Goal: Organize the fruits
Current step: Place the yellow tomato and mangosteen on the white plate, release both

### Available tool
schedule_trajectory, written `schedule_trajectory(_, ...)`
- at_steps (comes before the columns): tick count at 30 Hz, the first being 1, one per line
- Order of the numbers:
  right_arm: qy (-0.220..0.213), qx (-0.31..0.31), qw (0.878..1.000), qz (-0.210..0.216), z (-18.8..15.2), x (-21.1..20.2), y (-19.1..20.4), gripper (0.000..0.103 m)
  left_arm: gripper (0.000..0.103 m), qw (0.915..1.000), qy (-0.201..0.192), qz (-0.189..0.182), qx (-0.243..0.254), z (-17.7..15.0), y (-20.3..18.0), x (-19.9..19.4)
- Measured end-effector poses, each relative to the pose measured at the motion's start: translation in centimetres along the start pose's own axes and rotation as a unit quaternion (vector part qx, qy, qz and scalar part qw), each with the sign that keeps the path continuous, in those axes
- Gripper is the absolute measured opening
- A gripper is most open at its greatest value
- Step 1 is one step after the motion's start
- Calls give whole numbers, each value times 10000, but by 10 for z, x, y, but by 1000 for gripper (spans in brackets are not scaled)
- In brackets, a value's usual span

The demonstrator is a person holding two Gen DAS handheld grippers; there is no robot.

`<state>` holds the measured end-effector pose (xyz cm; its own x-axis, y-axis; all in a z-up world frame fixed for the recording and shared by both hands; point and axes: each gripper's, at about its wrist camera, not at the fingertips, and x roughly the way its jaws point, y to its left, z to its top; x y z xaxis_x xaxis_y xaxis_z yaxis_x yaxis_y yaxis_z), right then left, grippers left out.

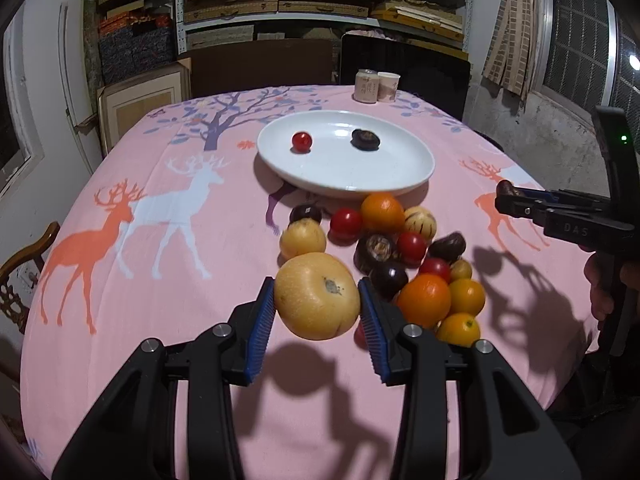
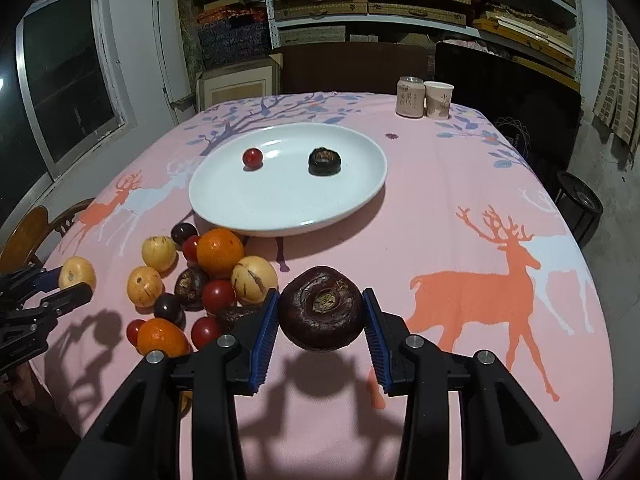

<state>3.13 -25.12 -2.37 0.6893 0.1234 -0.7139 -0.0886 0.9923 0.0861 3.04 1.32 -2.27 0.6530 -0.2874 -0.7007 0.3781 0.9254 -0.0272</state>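
Left gripper [image 1: 318,300] clamped on yellow melon [image 1: 317,295]; right gripper [image 2: 320,312] clamped on dark water chestnut [image 2: 321,307].
Both raised above pink deer tablecloth [image 2: 460,200], near white plate [image 2: 288,216].

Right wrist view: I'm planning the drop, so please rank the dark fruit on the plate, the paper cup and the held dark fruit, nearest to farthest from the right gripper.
1. Held dark fruit, between the right gripper's fingers.
2. Dark fruit on the plate, mid-table.
3. Paper cup, far edge.

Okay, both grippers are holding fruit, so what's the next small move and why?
Probably carry the right gripper forward and release its dark fruit on the white plate, beside the matching dark fruit already there. The left gripper holds a yellow fruit.
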Motion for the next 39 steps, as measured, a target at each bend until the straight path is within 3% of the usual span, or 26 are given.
schedule_trajectory(6, -230, -31, 9997, 64, 45, -10, -10, 42, 41, 9996, -202, -140, 135, 57, -3, 11)
schedule_trajectory(11, -279, -110, 9994, 147, 86, 6, -18, 42, 41, 9992, -71, -319, 226, 114, -6, 55)
schedule_trajectory(16, 13, -392, 9987, 327, 119, 65, -20, 42, 41, 9986, 401, -238, 239, 150, -5, 131)
schedule_trajectory(23, 741, -327, 9962, 327, 132, 150, -20, 42, 41, 9944, 1035, -187, 86, 161, 4, 204)
schedule_trajectory(29, 910, -494, 9942, 283, 130, 174, -13, 43, 43, 9915, 1281, -181, 147, 158, 3, 224)
schedule_trajectory(30, 898, -499, 9944, 261, 130, 175, -13, 43, 45, 9912, 1304, -172, 150, 157, 3, 225)
schedule_trajectory(32, 841, -520, 9948, 253, 130, 173, -12, 46, 69, 9926, 1211, -54, 104, 158, 5, 222)
schedule_trajectory(34, 705, -555, 9958, 181, 131, 166, -12, 54, 74, 9942, 1071, -58, -5, 159, 9, 213)
schedule_trajectory(39, 415, -450, 9980, 154, 130, 133, -15, 56, 76, 9968, 785, -145, -45, 157, 15, 169)
